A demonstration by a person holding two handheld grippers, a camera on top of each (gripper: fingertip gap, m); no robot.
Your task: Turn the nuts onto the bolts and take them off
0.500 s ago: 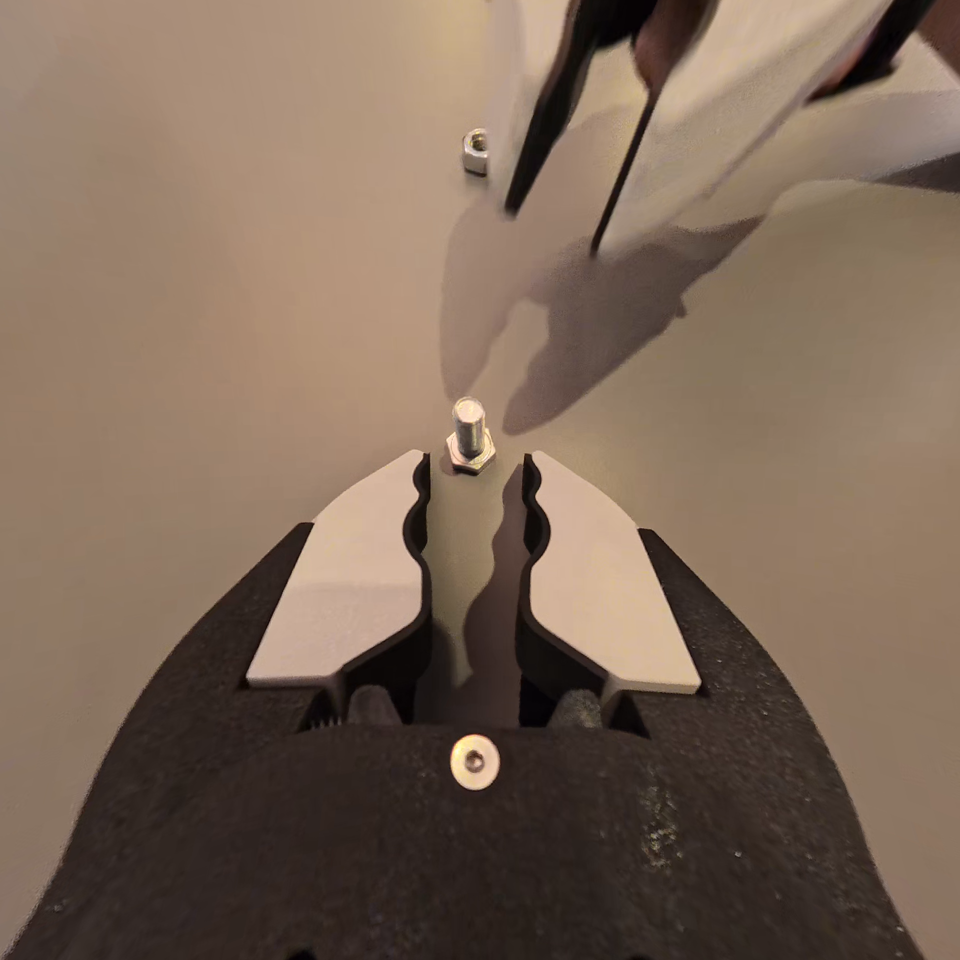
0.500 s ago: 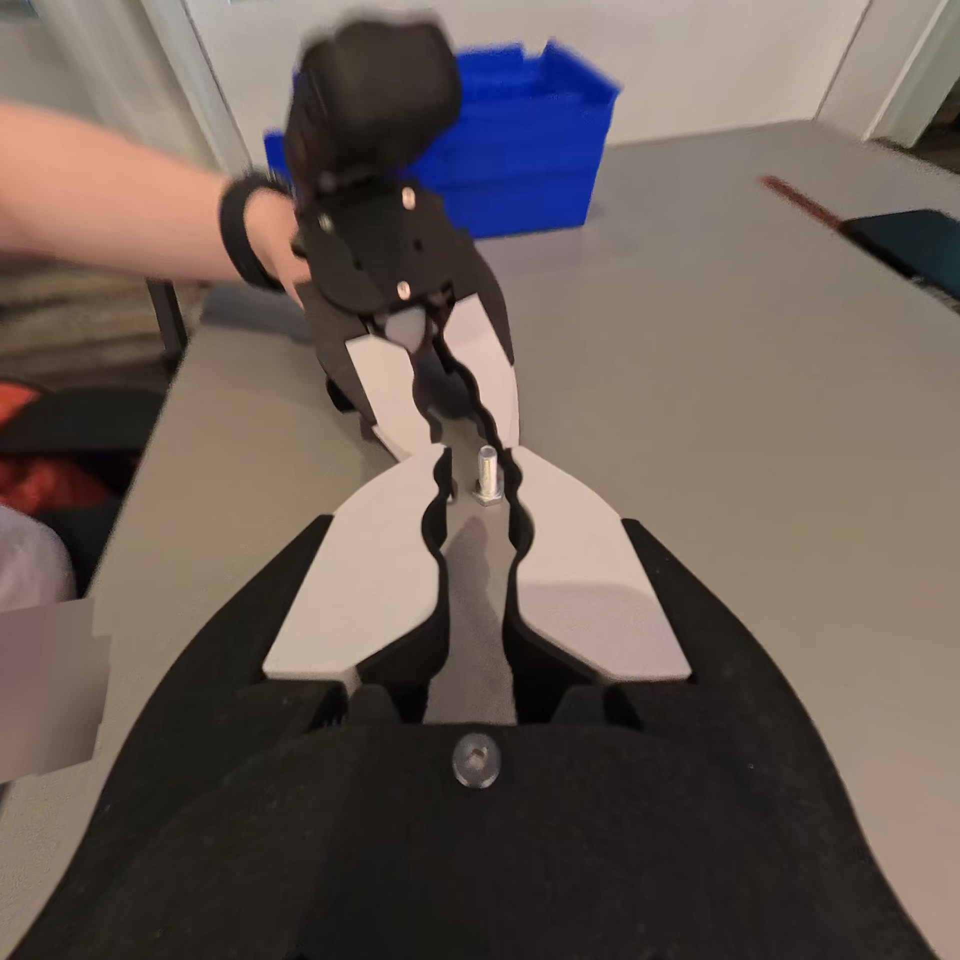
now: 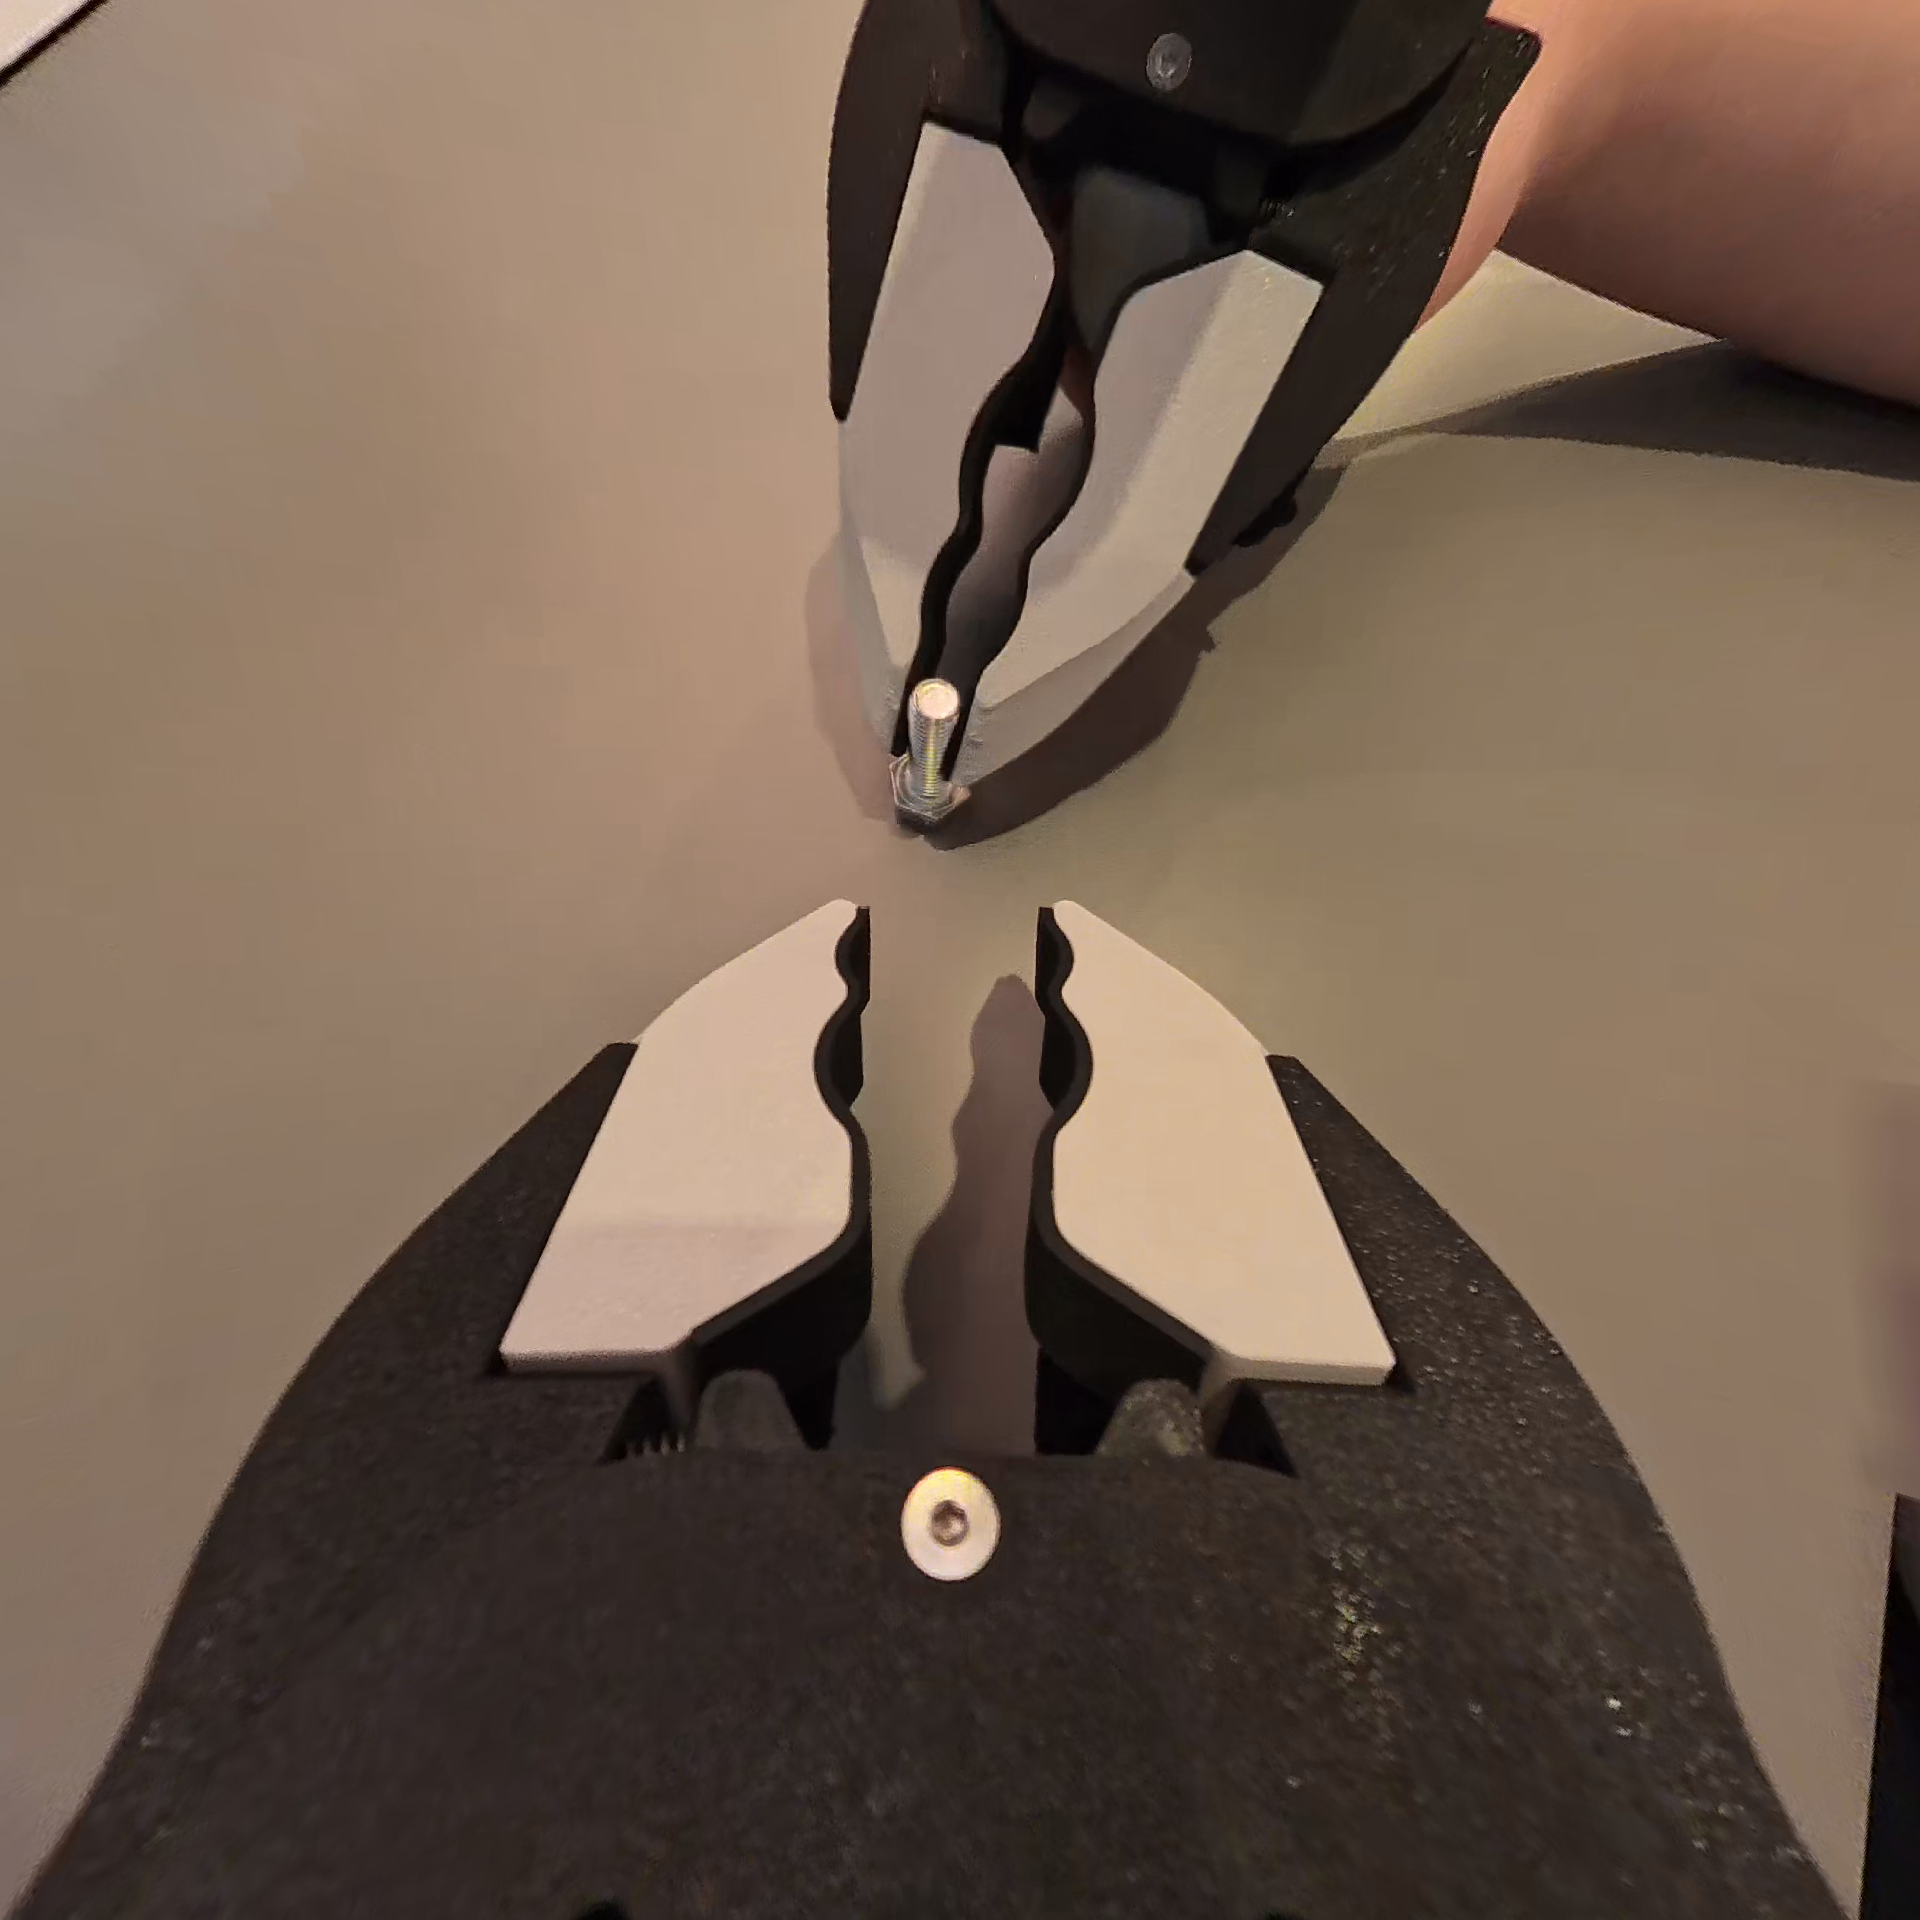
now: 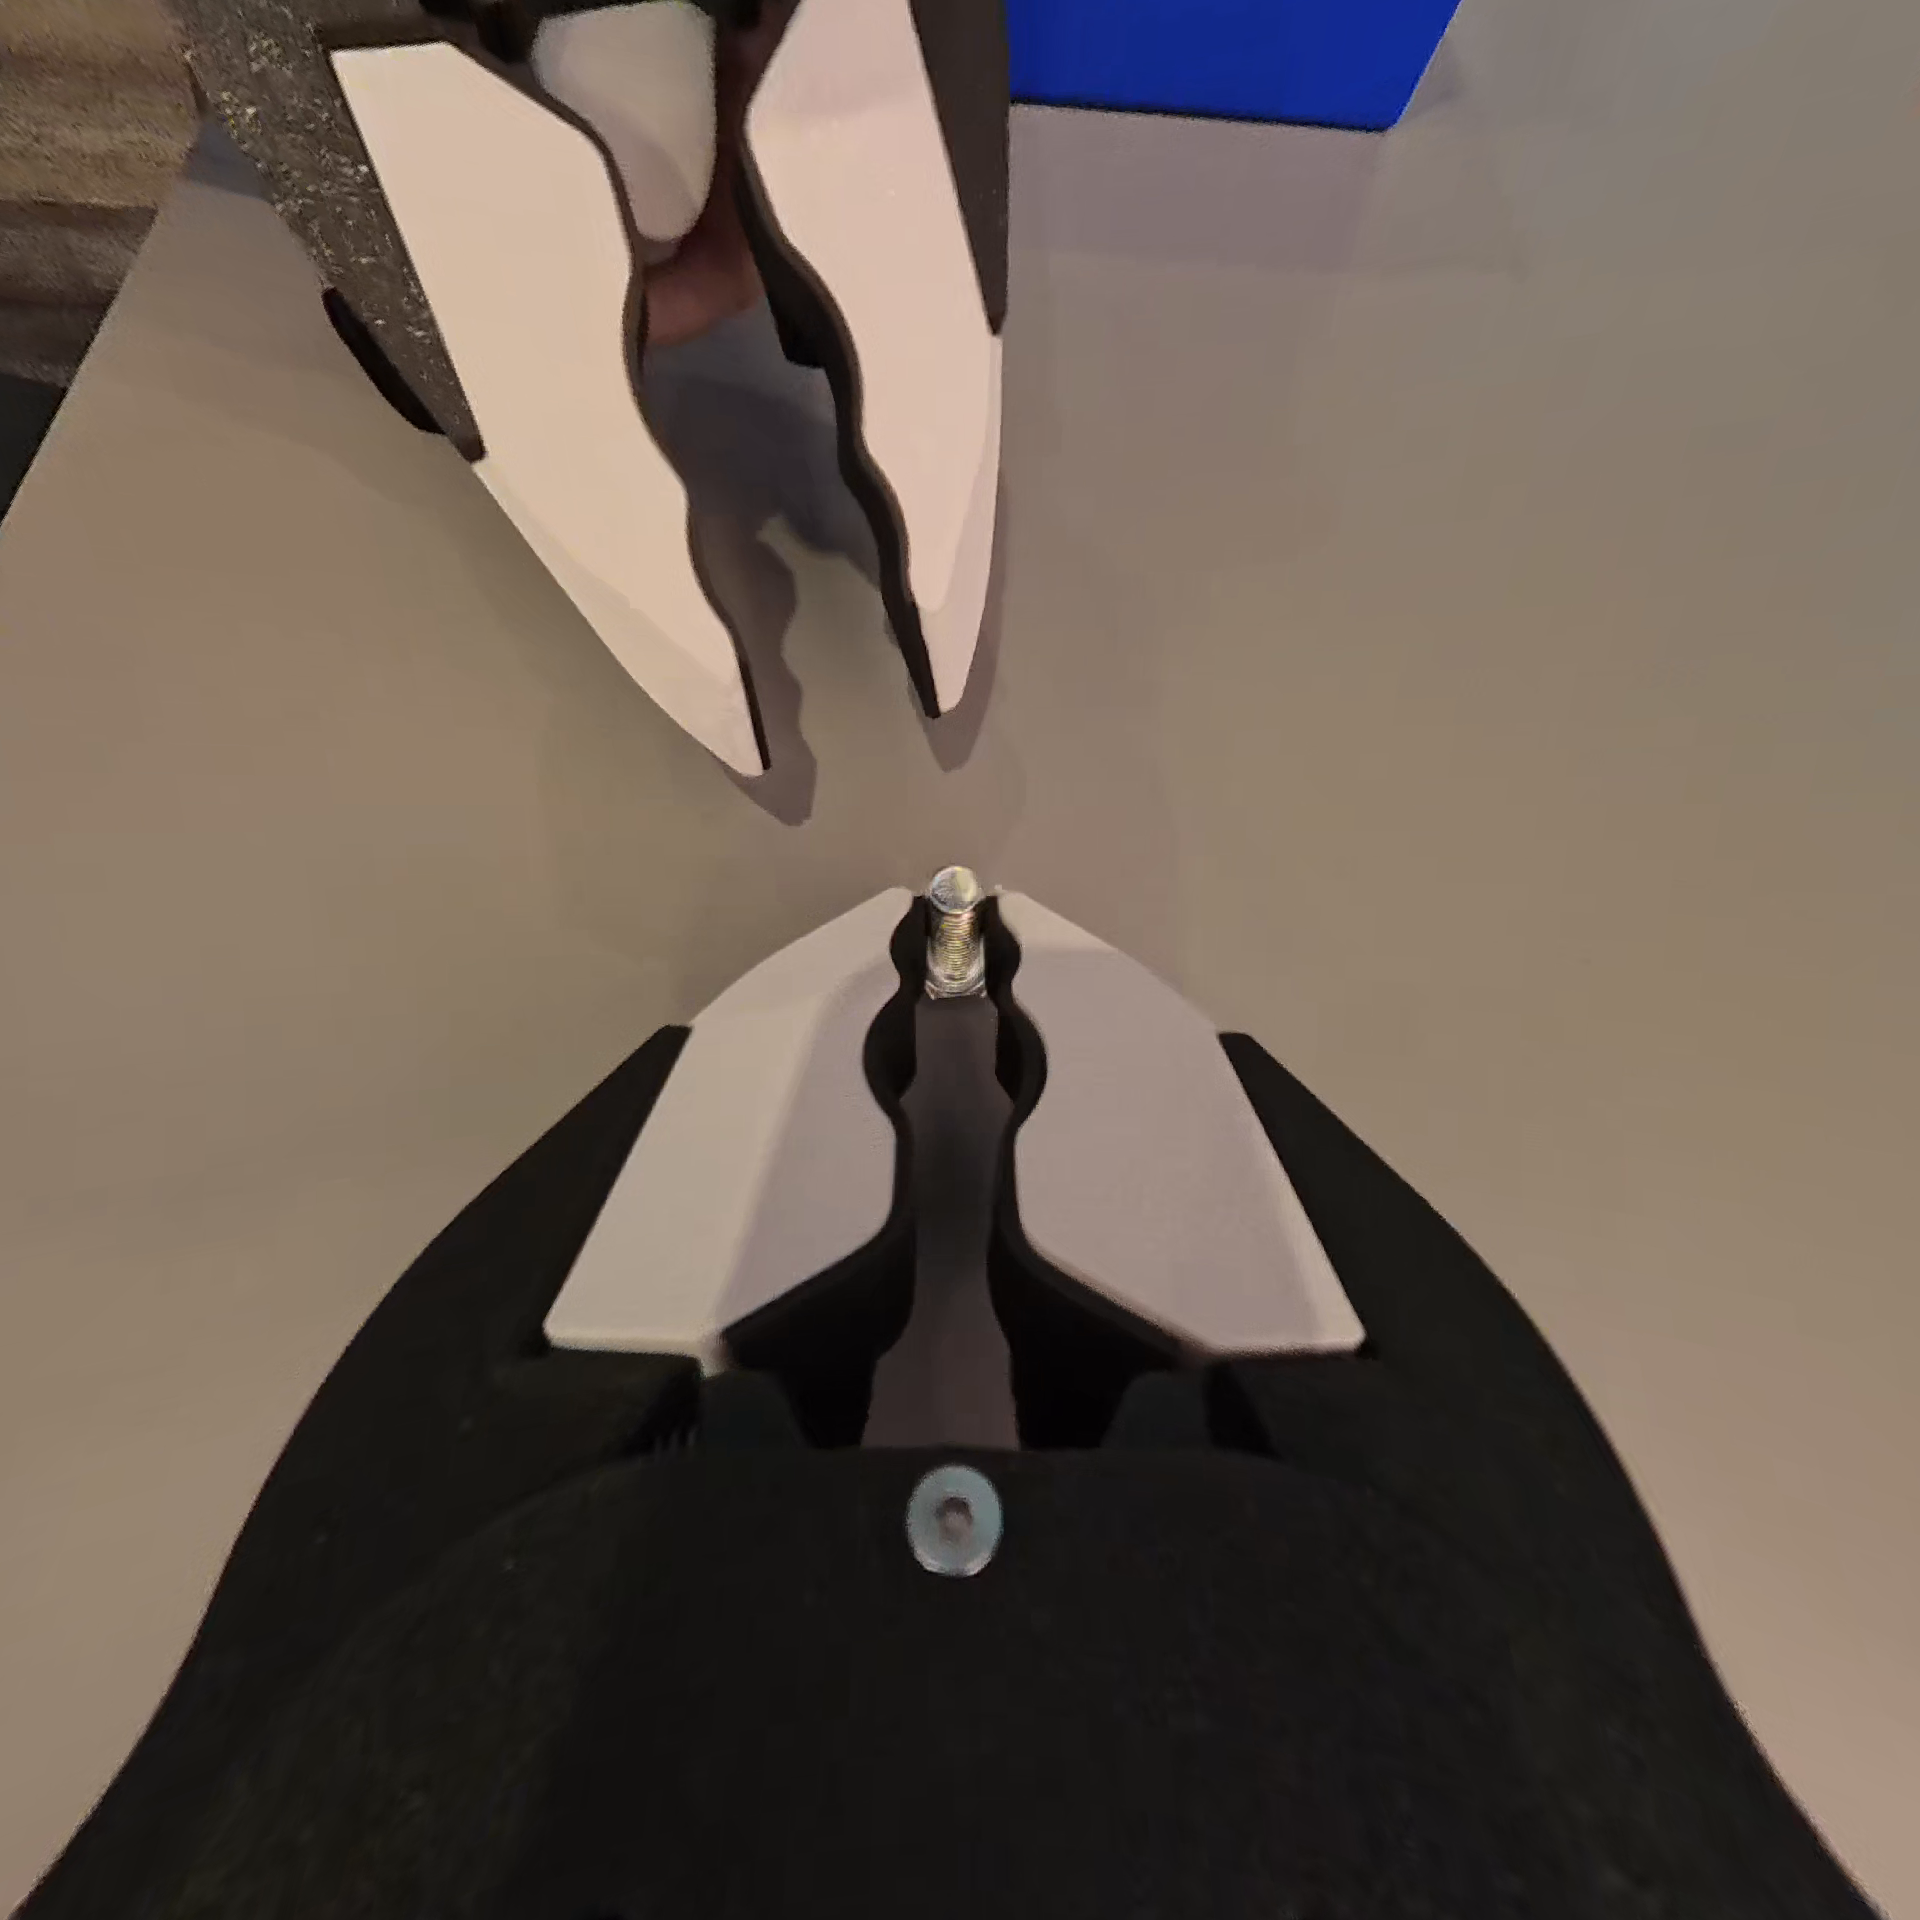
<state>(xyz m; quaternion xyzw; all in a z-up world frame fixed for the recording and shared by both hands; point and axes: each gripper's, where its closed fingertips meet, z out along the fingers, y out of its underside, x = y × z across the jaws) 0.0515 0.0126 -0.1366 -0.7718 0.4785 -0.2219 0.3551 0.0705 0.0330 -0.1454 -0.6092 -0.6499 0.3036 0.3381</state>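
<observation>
In the right wrist view, the right tool (image 4: 956,899) fills the foreground, its black body and pale grey fingers (image 4: 1122,1101) drawn in around a small bolt (image 4: 954,935). The bolt stands upright, hex head down on the surface (image 4: 1507,727), threaded shank up, and the fingertips are clamped against its sides. Just beyond it, the left tool (image 4: 847,743) points back toward the bolt, its tips apart with nothing between them and close to the surface without reaching the bolt.

The left wrist view shows the same meeting from the other side: the left tool (image 3: 951,914) in the foreground with a bare gap between its fingers, then the bolt (image 3: 928,753) a little farther out, pinched at the tips of the right tool (image 3: 930,769).

The surface is plain, matte grey-beige, marked only by the tools' soft shadows. At its far edge sits a blue bin (image 4: 1226,62); at the upper left the surface ends and a darker, blurred floor area (image 4: 62,208) lies beyond.
</observation>
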